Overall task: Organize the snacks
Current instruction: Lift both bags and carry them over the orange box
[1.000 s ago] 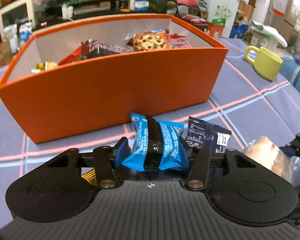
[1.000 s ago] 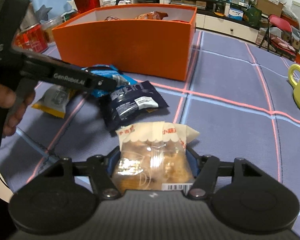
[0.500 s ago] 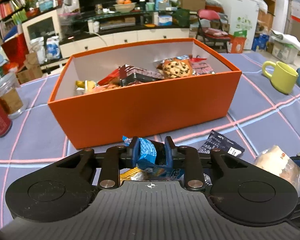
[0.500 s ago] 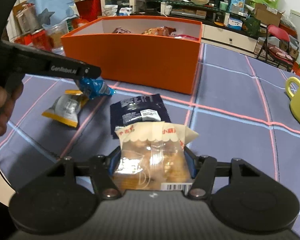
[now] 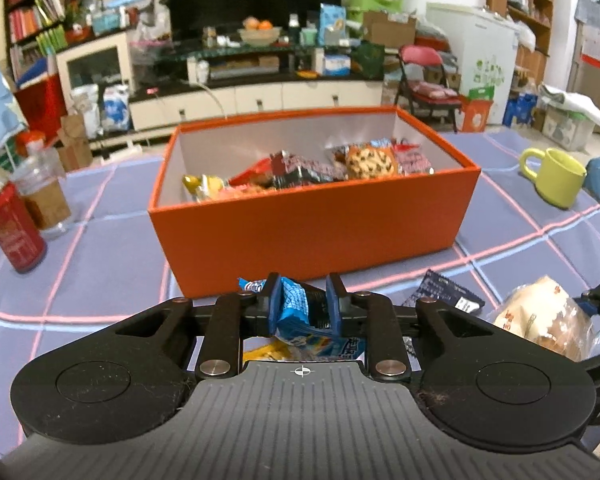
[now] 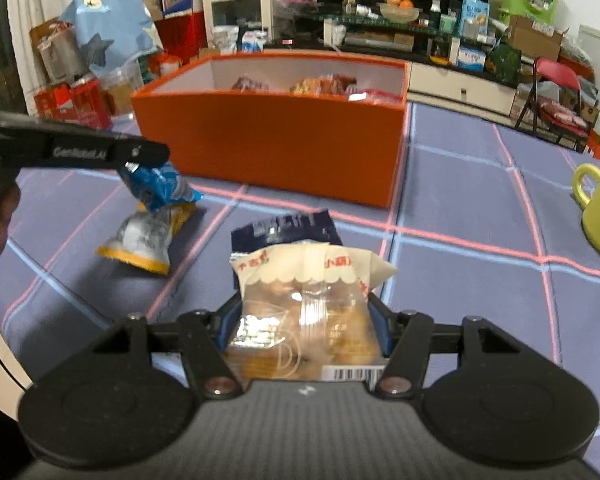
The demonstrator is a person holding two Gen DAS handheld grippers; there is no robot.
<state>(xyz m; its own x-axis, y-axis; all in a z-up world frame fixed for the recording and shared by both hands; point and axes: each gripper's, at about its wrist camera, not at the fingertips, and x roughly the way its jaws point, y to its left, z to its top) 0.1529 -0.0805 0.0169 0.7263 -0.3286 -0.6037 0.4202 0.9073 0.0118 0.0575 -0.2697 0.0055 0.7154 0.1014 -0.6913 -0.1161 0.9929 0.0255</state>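
Left wrist view: left gripper (image 5: 302, 299) clenched on crinkly blue foil snack packet (image 5: 296, 312) — light, slippery; pinch mid-body.
Right gripper (image 6: 305, 320): clamped on soft clear-plastic pastry bag (image 6: 304, 312) — crushable.
Orange cardboard box (image 5: 312, 224): twelve o'clock.

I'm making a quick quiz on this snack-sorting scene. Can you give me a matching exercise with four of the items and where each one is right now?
Things:
1. blue snack packet
2. clear pastry bag
3. dark navy packet
4. cookie packet

Places:
A. lying flat on the tablecloth, just beyond the clear bag
B. inside the orange box
C. pinched in the left gripper, lifted off the cloth
D. between the fingers of the right gripper

Pairs: 1-C, 2-D, 3-A, 4-B
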